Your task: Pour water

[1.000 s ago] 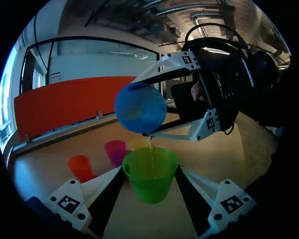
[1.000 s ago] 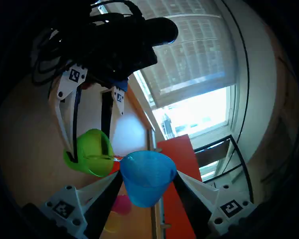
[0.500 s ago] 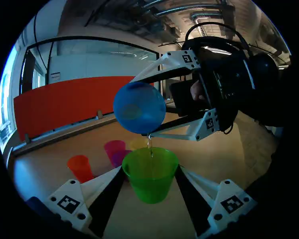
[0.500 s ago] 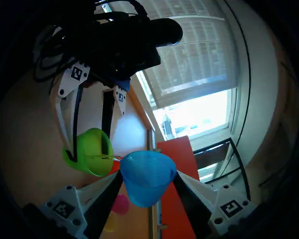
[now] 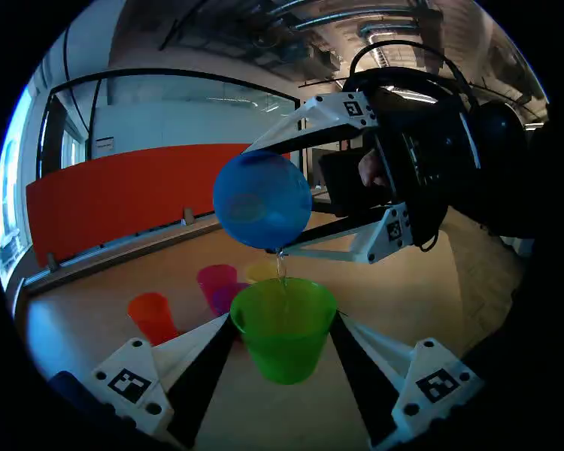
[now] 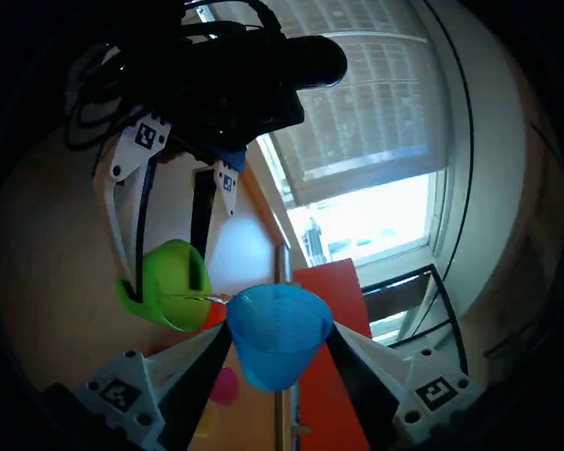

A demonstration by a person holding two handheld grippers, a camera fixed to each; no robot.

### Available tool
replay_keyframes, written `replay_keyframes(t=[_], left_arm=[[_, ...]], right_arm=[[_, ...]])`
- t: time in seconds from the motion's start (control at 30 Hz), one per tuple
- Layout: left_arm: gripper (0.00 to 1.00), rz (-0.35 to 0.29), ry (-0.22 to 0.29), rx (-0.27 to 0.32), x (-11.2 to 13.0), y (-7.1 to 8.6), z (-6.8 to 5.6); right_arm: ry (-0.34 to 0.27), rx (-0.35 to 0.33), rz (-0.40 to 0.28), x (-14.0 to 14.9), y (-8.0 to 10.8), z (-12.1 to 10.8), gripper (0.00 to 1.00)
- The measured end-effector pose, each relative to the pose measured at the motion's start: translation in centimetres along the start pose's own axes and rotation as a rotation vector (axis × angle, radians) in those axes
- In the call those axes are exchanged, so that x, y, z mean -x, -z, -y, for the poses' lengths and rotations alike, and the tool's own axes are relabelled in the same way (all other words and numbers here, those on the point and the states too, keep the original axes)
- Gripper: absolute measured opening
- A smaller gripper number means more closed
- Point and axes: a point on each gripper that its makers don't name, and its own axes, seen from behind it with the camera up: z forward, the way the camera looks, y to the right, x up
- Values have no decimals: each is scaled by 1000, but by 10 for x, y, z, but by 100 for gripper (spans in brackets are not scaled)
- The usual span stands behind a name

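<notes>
Fingers of your left gripper (image 5: 282, 331) clamp the translucent green cup (image 5: 283, 349) between their tips, upright, mouth up. Your right gripper (image 6: 278, 334) likewise clamps the blue cup (image 6: 278, 349). That cup is tipped, axis near horizontal, rim just above the green cup. A thin water stream (image 5: 282, 267) falls in.

White tool fingers (image 5: 169, 349), black inner pads (image 5: 207, 368), square markers (image 5: 128, 384), black housing (image 5: 425, 150), looped cables (image 5: 398, 45)
</notes>
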Motion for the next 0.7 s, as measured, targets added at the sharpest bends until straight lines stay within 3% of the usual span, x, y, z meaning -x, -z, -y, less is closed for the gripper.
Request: replay_keyframes(t=[0.7], left_arm=[[86,5,-6,3,1,-1,-1]], right_arm=[[50,2,2,-3,0,1,90]])
